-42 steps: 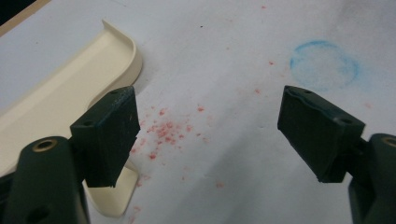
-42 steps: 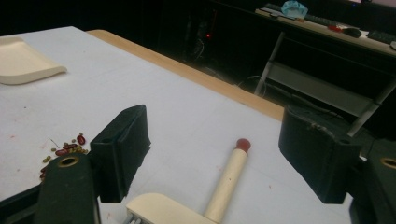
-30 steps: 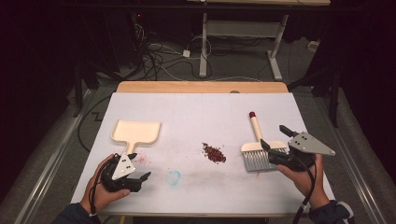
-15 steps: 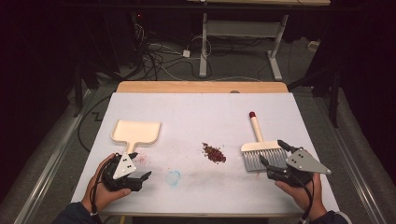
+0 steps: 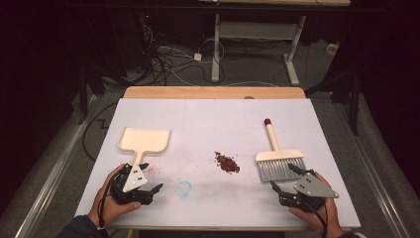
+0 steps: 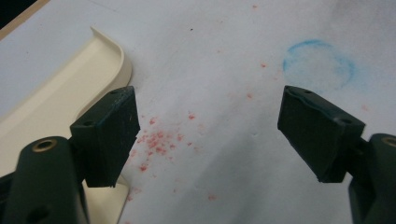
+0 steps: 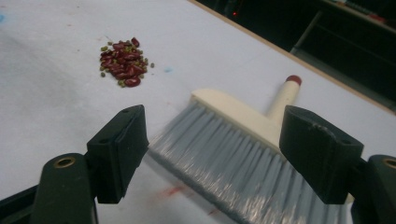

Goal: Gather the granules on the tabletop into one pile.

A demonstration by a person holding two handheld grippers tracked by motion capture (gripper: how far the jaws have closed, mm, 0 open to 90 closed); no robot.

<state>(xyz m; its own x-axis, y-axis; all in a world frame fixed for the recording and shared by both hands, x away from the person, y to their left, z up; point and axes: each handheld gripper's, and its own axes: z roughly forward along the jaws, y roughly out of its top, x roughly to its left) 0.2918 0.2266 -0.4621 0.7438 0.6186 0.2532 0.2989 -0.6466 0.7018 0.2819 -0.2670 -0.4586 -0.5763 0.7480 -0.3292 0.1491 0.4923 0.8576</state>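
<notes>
A cream dustpan [image 5: 144, 140] lies flat at the left of the white table, its handle pointing toward the near edge. My left gripper [image 5: 151, 177] sits just below that handle, open and empty; in the left gripper view [image 6: 205, 126] its jaws stand wide over red specks, with the dustpan [image 6: 60, 98] at the left. A small pile of red and green beans [image 5: 227, 162] lies mid-table. The cream hand brush [image 5: 279, 161] with grey bristles lies at the right. My right gripper [image 5: 282, 176] is open just below the bristles [image 7: 233, 140], touching nothing; its view [image 7: 217, 135] also shows the beans [image 7: 122, 63].
A faint blue ring [image 5: 184, 188] and red stains [image 6: 156, 140] mark the white table top [image 5: 213, 119]. A wooden strip [image 5: 213, 92] runs along the far edge. Beyond it are cables and desk legs [image 5: 216, 54] on a dark floor.
My right gripper has drawn back from beside the brush toward the near edge and slightly left. The left hand, dustpan and beans have stayed put.
</notes>
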